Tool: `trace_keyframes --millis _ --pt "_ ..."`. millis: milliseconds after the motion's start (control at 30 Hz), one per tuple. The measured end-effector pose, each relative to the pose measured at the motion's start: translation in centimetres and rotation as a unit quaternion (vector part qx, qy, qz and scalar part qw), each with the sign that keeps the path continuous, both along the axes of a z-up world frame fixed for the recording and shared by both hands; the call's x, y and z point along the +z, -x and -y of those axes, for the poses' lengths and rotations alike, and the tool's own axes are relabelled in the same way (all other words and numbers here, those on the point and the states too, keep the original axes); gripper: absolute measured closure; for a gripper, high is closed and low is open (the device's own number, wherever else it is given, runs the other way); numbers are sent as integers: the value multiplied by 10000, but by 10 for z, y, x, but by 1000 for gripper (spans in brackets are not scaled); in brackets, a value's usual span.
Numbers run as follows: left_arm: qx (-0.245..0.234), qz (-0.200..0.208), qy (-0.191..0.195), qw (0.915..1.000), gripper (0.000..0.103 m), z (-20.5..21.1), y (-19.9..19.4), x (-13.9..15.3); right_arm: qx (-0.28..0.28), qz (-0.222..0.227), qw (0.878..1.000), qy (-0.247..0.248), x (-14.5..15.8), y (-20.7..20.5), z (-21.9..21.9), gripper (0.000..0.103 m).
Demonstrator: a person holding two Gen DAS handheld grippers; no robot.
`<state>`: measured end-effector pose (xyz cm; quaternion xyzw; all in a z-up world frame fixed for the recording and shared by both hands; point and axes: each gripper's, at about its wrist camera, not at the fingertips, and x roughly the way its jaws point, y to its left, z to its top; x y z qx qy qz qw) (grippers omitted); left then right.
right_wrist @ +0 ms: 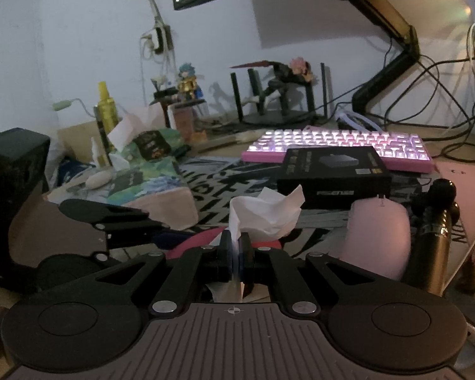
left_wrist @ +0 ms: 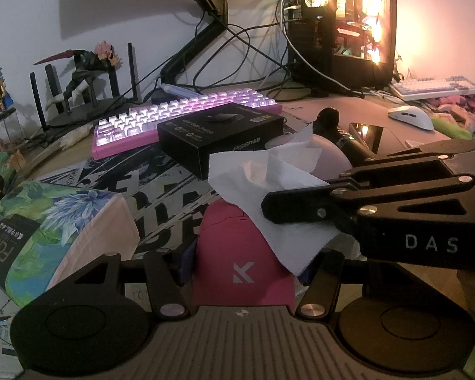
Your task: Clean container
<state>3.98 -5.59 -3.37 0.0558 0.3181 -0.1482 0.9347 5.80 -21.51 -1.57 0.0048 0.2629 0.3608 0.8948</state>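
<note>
Our left gripper [left_wrist: 243, 272] clamps the pink container [left_wrist: 237, 253]; our right gripper [right_wrist: 236, 253] pinches a tissue [right_wrist: 266, 215] draped over it. Beside us lies a tissue pack [left_wrist: 47, 221]. Beyond sit a black box [left_wrist: 218, 136] and keyboard [left_wrist: 161, 117], crowding the desk.

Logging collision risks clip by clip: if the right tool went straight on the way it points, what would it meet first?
Probably the black charger box ahead. The right tool is shut on a white tissue, above a pink object that the left tool grips; depth is unclear.
</note>
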Motion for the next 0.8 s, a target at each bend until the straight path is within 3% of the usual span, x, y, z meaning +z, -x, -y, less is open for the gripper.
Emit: trace_keyframes --millis 500,800 --pt "-1 -4 9 10000 44 0 0 0 -337 -120 9993 136 -4 -17 16 98" --pt "0 -3 8 10000 44 0 0 0 -34 -58 9999 125 -4 -8 11 98"
